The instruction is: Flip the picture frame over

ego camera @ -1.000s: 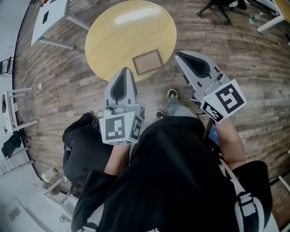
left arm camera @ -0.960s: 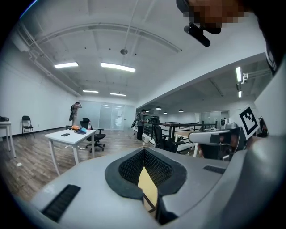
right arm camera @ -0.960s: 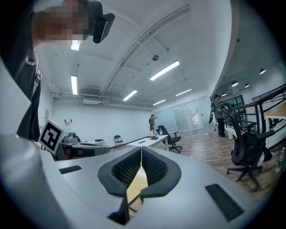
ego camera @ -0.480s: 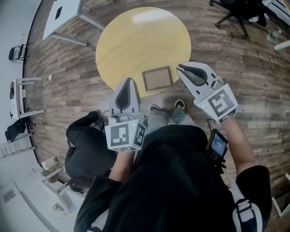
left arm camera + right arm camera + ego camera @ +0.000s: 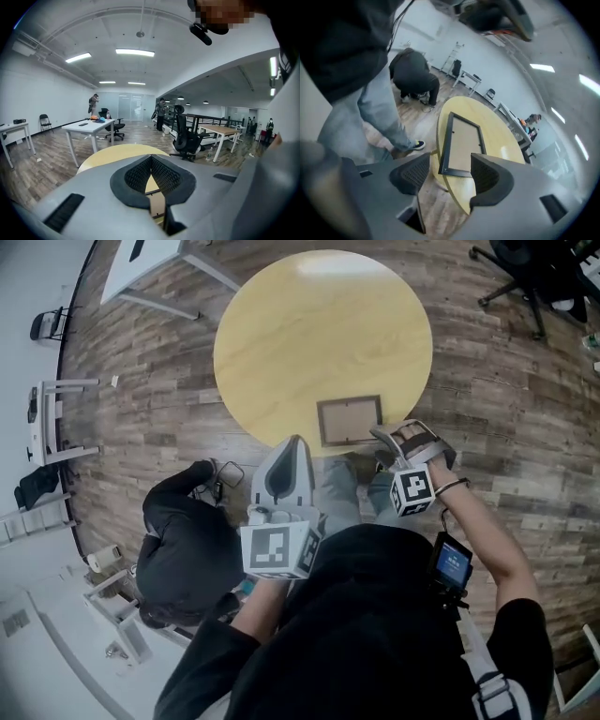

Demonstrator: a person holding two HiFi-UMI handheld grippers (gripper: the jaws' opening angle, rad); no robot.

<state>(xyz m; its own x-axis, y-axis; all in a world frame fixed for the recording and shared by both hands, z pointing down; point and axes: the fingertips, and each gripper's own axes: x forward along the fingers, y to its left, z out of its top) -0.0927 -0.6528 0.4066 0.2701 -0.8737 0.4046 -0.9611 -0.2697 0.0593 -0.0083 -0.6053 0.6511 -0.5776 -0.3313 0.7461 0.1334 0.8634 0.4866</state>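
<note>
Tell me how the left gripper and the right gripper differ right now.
Jaws: the left gripper is shut tip to tip, while the right gripper has just been opening and stands wide apart, with nothing between its pads.
Aim: the left gripper looks out across the room, while the right gripper tilts down at the picture frame, which lies near the table edge.
Both are grey and hold nothing.

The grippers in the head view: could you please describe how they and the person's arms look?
Both the left gripper and right gripper have grey shells tapering to a dark-padded claw, each with a white cube carrying black square markers. The person wears a black top, and a screen device is strapped on the right forearm.
</note>
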